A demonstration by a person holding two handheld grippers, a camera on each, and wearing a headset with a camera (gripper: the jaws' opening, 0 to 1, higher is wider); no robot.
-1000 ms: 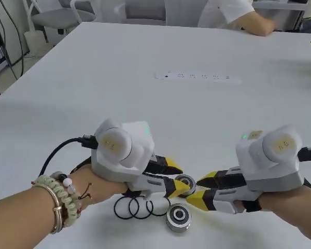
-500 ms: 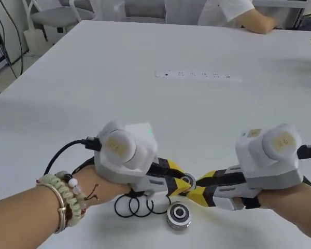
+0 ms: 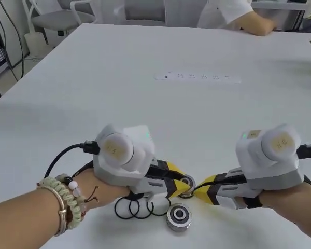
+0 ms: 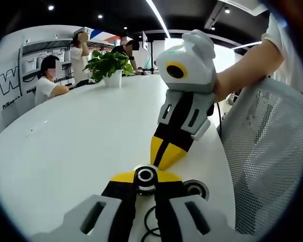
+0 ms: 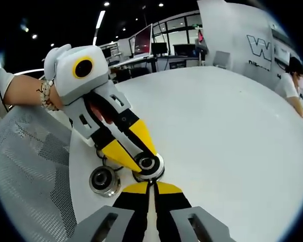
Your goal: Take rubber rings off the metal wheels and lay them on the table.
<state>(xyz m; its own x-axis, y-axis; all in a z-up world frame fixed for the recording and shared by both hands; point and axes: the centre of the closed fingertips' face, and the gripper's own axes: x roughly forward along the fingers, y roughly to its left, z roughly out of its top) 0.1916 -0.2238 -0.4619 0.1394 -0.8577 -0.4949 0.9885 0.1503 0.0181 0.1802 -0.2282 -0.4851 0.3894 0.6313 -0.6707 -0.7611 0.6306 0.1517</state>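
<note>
The left gripper reaches in from the left, its jaws clamped on a metal wheel held just above the white counter. The right gripper comes from the right with its jaws pressed together, their yellow tips meeting the rim of that held wheel. Whether they pinch a ring there, I cannot tell. A second wheel lies flat on the near edge of the counter, just below the two sets of jaws. Beside it to the left, a few loose black rubber rings lie overlapping on the counter, partly under the left gripper. A white power strip sits well apart on the far side.
</note>
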